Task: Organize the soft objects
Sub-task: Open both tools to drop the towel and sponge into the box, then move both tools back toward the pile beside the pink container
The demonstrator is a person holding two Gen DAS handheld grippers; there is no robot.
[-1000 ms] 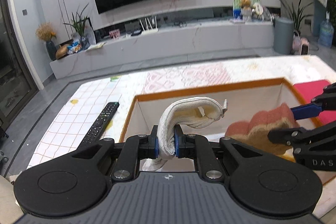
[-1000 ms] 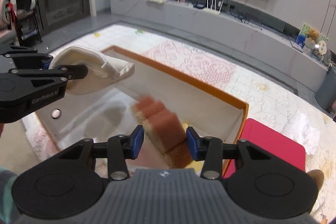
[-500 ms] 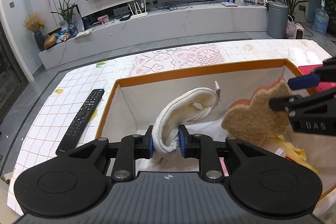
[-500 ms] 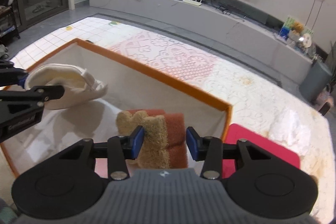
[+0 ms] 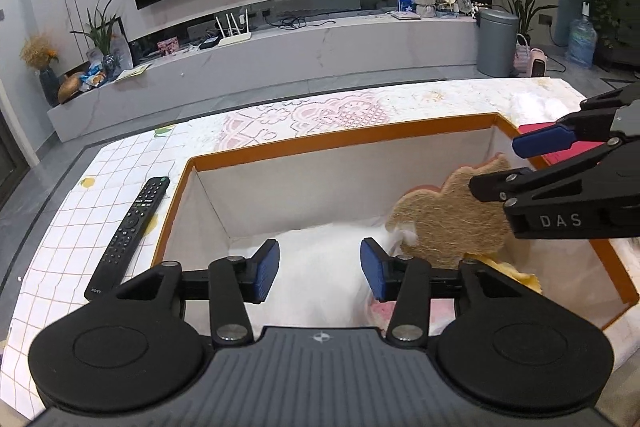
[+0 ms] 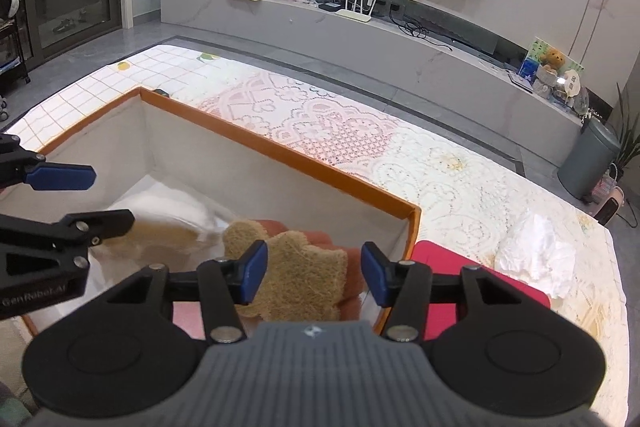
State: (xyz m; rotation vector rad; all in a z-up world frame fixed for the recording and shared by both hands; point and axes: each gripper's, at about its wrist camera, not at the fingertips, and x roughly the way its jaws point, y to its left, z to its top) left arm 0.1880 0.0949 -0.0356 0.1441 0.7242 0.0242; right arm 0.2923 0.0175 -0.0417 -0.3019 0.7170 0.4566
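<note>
An orange-rimmed fabric box (image 5: 340,141) (image 6: 280,151) stands on the table. My left gripper (image 5: 320,269) is open and empty above the box; a blurred white cloth (image 5: 320,267) (image 6: 160,211) lies below it inside. My right gripper (image 6: 314,273) is open above the box's right end; the tan and orange sponge (image 6: 296,279) (image 5: 452,223) sits between its spread fingers, and I cannot tell whether it touches them. The right gripper shows in the left wrist view (image 5: 516,163), the left gripper in the right wrist view (image 6: 104,197).
A black remote (image 5: 128,233) lies left of the box. A red pad (image 6: 472,283) lies right of it, with a crumpled white tissue (image 6: 532,251) beyond. Yellow and pink soft things (image 5: 508,275) lie in the box. The table has a lace cloth (image 6: 340,131).
My left gripper opened and the white cloth dropped into the box. My right gripper widened around the sponge, which sank lower in the box.
</note>
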